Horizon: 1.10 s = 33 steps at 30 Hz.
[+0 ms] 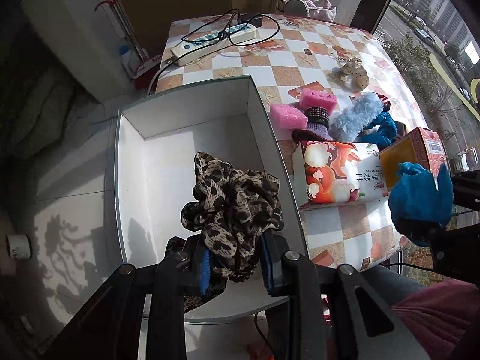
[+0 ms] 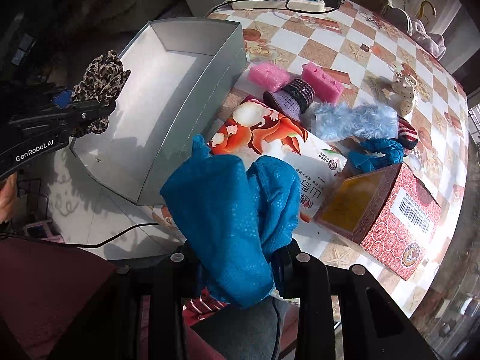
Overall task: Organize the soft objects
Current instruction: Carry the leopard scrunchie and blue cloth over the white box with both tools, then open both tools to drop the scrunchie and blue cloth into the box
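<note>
My left gripper [image 1: 234,267] is shut on a leopard-print scrunchie [image 1: 231,198] and holds it over the empty white box [image 1: 132,186]; it also shows in the right wrist view [image 2: 99,87]. My right gripper [image 2: 237,264] is shut on a blue cloth [image 2: 228,210], held above the table's near edge beside the box [image 2: 192,111]; the cloth shows at the right of the left wrist view [image 1: 420,195]. Two pink sponges [image 2: 267,75] [image 2: 322,82], a purple knitted hat [image 2: 291,96], a light blue fluffy piece [image 2: 354,121] and another blue cloth [image 2: 381,153] lie on the checkered table [image 2: 330,42].
A flowered tissue pack [image 2: 270,144] and a red patterned carton [image 2: 387,213] lie near the table's front. A power strip with cables [image 2: 279,0] sits at the far end. A spotted cream hair clip [image 2: 405,93] and a striped item [image 2: 406,133] lie at the right.
</note>
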Available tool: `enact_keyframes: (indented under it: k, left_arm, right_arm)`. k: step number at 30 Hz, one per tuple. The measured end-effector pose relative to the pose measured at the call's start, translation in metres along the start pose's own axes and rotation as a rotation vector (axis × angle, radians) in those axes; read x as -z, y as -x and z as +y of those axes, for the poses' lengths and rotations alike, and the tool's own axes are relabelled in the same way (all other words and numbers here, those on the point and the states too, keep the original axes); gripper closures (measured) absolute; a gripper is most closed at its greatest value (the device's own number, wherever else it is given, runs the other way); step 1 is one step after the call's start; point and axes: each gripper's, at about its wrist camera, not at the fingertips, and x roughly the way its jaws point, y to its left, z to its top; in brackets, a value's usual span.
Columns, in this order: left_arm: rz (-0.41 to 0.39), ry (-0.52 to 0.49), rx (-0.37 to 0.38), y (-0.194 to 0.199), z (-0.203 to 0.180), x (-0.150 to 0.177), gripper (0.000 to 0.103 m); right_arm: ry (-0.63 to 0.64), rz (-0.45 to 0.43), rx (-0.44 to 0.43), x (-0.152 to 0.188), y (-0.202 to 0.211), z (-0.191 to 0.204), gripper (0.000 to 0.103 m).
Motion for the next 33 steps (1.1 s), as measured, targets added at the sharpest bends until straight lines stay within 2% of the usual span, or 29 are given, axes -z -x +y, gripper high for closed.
enact_keyframes:
  k: [7,13,19,33]
  left_arm:
    - [0.024,0.1,-0.007,-0.012,0.033,0.015,0.073]
    - [0.054,0.159,0.012,-0.024,0.048,0.028,0.072]
    - [0.083,0.185,0.012,-0.034,0.056,0.041,0.072]
    - [0.101,0.186,0.019,-0.04,0.055,0.047,0.072]
  right_arm:
    - [0.067,0.015,-0.044,-0.056,-0.002,0.045,0.069]
    - [0.107,0.054,-0.081,-0.088,-0.016,0.082,0.069]
    - [0.13,0.098,-0.092,-0.09,-0.028,0.099,0.069]
    - [0.152,0.114,-0.084,-0.094,-0.033,0.107,0.069]
